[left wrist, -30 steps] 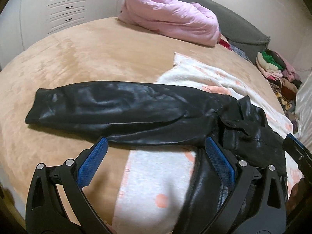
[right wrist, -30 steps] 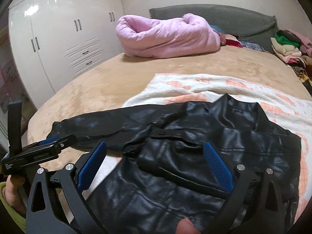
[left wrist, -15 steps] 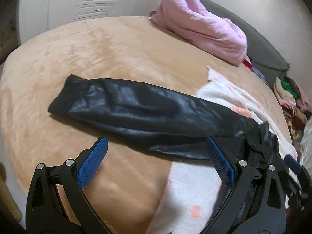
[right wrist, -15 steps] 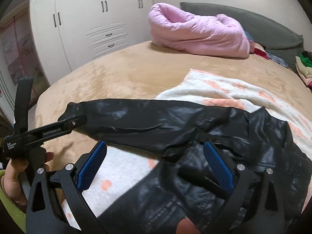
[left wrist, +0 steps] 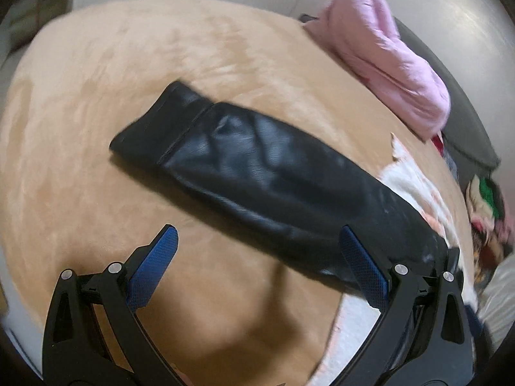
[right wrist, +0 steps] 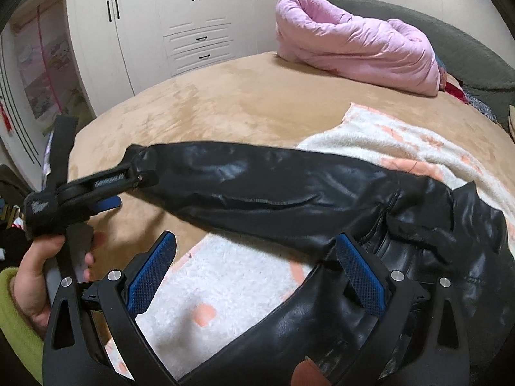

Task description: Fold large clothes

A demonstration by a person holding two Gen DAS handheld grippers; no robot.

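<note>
A black leather jacket (right wrist: 402, 257) lies on the bed, its body at the lower right of the right wrist view. Its sleeve (left wrist: 257, 173) stretches out flat to the left across the tan bedspread (left wrist: 96, 96), ending in a ribbed cuff (left wrist: 151, 128). My left gripper (left wrist: 257, 267) is open and empty, above the bedspread just short of the sleeve. It also shows in the right wrist view (right wrist: 106, 189), beside the cuff. My right gripper (right wrist: 254, 267) is open and empty over the jacket's front edge.
A white blanket with orange patches (right wrist: 402, 135) lies under the jacket. A rolled pink duvet (right wrist: 354, 45) sits at the head of the bed by a grey headboard (right wrist: 466, 48). White wardrobes (right wrist: 161, 32) stand left. A clothes pile (left wrist: 486, 202) lies far right.
My left gripper has swung left along the sleeve toward the cuff end. My right gripper has also shifted left, from over the jacket's chest to its front edge. Both stayed open.
</note>
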